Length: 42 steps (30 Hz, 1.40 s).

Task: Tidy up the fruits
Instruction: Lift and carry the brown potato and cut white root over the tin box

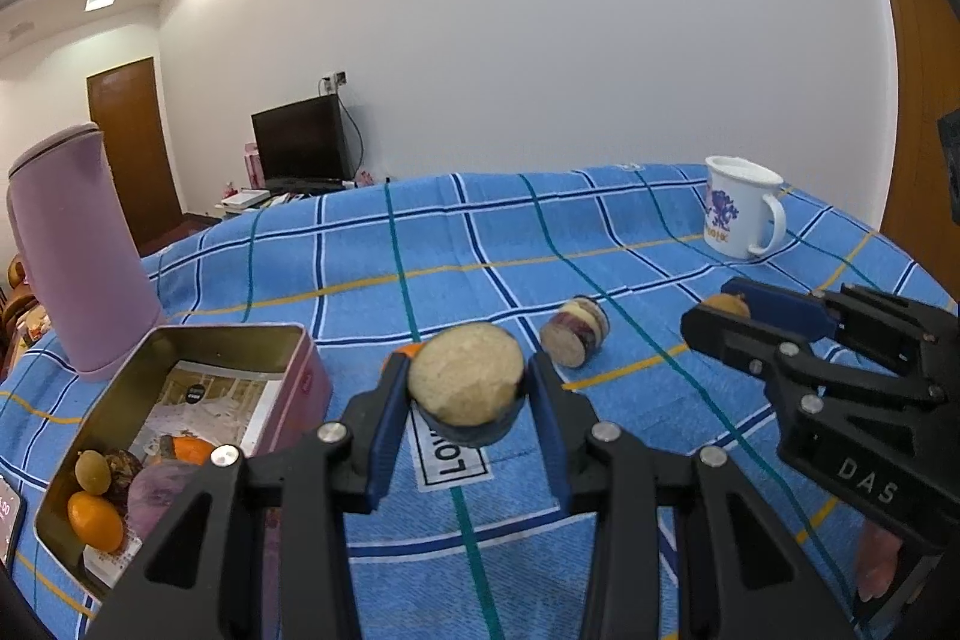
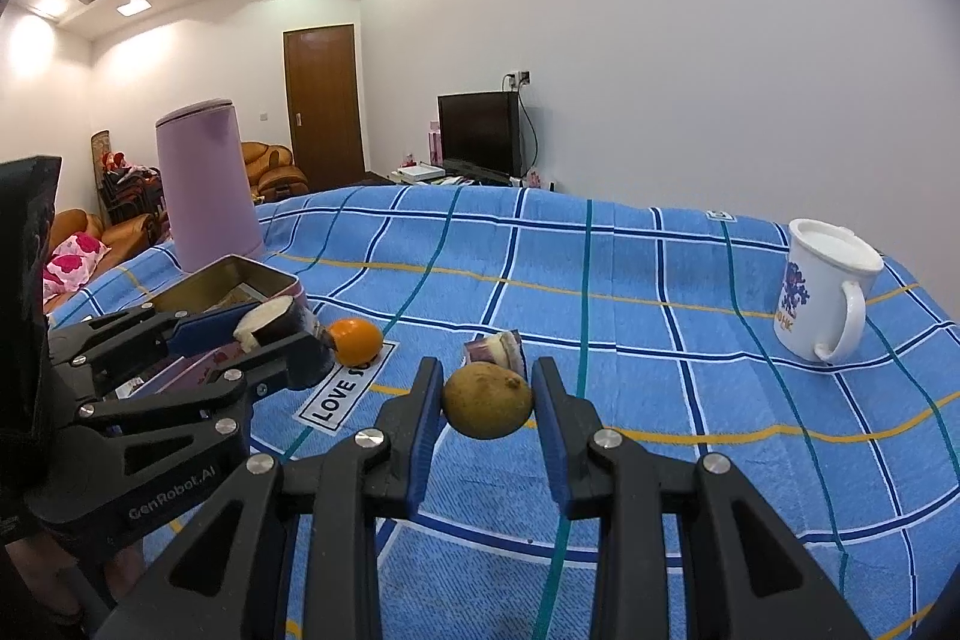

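My left gripper [image 1: 468,394] is shut on a halved dark-skinned fruit [image 1: 467,381] with a pale cut face, held above the blue cloth just right of the open pink tin [image 1: 303,340]. The tin holds an orange [image 1: 95,520], a green fruit [image 1: 91,472] and other pieces. My right gripper [image 2: 486,400] has its pads on both sides of a brown-yellow round fruit [image 2: 487,399]. A purple-and-white fruit slice [image 1: 574,331] lies on the cloth between the grippers; it also shows in the right wrist view [image 2: 495,347]. An orange [image 2: 356,340] lies by the tin.
A tall lilac container [image 1: 81,250] stands behind the tin. A white mug [image 1: 741,205] stands at the far right of the blue checked cloth [image 1: 480,244]. A "LOVE" label [image 2: 348,391] is sewn on the cloth.
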{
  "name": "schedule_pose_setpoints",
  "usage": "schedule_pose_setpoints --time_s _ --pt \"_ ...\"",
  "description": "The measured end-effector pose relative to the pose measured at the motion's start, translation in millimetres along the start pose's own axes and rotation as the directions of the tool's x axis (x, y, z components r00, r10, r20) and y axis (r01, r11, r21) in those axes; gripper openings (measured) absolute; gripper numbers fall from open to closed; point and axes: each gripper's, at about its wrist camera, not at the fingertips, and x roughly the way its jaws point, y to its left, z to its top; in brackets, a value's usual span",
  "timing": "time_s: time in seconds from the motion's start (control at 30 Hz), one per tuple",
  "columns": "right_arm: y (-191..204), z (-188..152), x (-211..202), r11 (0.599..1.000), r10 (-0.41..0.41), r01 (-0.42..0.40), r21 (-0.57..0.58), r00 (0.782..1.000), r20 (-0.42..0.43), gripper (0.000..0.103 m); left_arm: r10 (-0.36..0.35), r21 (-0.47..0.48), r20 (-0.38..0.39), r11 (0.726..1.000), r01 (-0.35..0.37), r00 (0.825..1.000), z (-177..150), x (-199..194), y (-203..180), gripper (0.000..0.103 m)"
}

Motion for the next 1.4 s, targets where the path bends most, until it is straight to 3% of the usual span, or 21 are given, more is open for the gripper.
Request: schedule_pose_setpoints --time_s 0.63,1.4 --pt "11 0 -2 0.999 0.004 -0.003 -0.037 1.0 0.01 0.032 0.025 0.001 0.07 1.0 -0.025 0.997 -3 -18 3 0.041" --pt "49 1 6 0.992 0.058 -0.06 -0.114 0.998 -0.018 0.032 0.066 -0.018 0.064 0.998 -0.065 0.996 -9 -28 27 0.041"
